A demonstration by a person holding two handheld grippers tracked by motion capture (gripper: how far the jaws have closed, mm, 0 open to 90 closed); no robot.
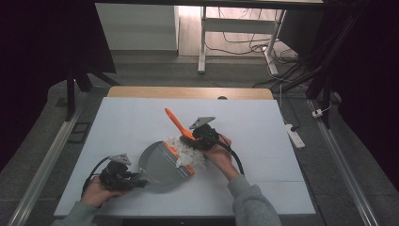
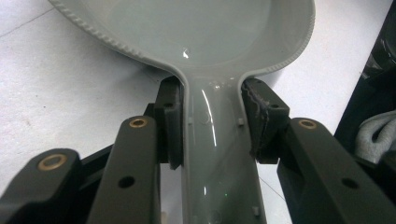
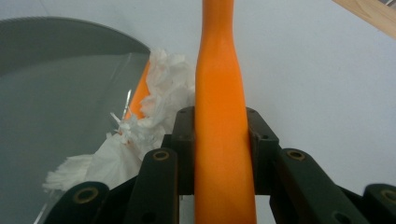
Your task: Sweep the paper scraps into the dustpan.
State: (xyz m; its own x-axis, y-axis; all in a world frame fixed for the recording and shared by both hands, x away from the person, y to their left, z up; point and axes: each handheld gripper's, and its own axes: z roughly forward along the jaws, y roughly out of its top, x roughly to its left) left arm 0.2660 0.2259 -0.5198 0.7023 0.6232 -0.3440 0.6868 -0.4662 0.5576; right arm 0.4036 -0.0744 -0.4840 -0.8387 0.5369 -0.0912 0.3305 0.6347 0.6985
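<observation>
High view: at lower centre of the frame the left claw (image 1: 139,178) clamps the handle of a grey dustpan (image 1: 162,165) lying flat on the white bench (image 1: 263,127); just right of it the right claw (image 1: 194,138) grips the orange handle of a brush (image 1: 178,123), whose head presses a heap of crumpled white paper (image 1: 190,153) against the pan's open edge. Left gripper view: both jaws are closed tight on the dustpan's (image 2: 205,42) narrow neck, the bowl filling the upper frame. Right gripper view: the jaws are closed on the brush (image 3: 219,121) handle, with paper (image 3: 154,107) at centre left lying on the pan's lip. Step in hand, by judgement: sweeping the paper into the pan; the next move calls for a short stroke towards the pan while the left claw holds it steady
</observation>
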